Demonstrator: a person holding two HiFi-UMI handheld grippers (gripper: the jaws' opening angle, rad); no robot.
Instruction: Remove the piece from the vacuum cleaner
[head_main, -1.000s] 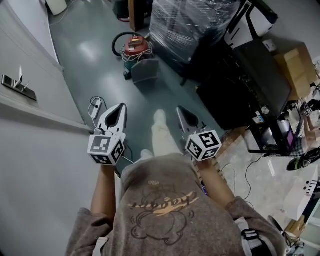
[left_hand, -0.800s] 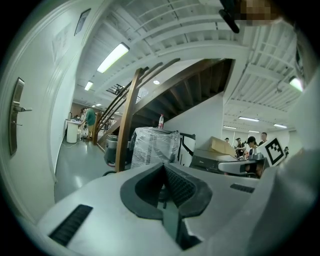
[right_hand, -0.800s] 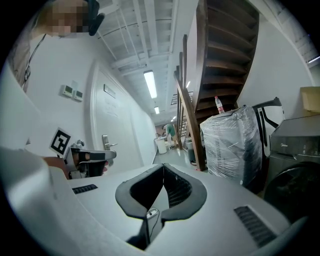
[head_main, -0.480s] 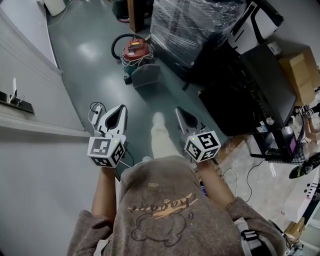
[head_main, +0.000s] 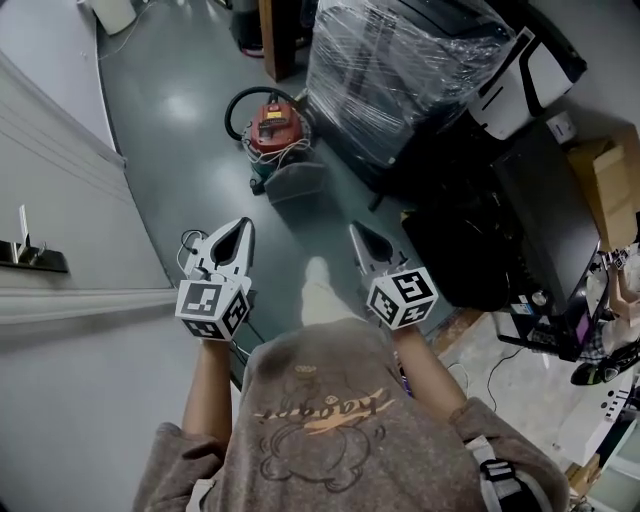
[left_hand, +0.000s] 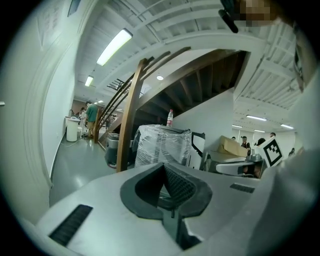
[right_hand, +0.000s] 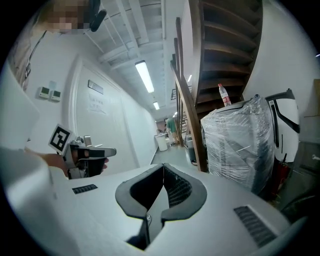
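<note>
A red canister vacuum cleaner (head_main: 272, 122) with a black hose looped round it stands on the grey-green floor ahead, and a grey box-like piece (head_main: 295, 181) lies just in front of it. My left gripper (head_main: 242, 228) is shut and empty, held at waist height well short of the vacuum. My right gripper (head_main: 356, 233) is likewise shut on nothing, level with the left one. In both gripper views the jaws meet at their tips, and the vacuum does not show there. The right gripper view shows the left gripper (right_hand: 82, 152) off to its left.
A large plastic-wrapped bundle (head_main: 400, 70) stands right of the vacuum, with dark furniture (head_main: 520, 230) beyond it. A white wall and ledge (head_main: 70, 300) run along the left. A wooden post (head_main: 275, 40) rises behind the vacuum. A cable and plug (head_main: 188, 240) lie near my left gripper.
The view has moved forward a little: the vacuum and wrapped bundle sit lower and nearer in the head view. Both grippers keep their pose, shut.
</note>
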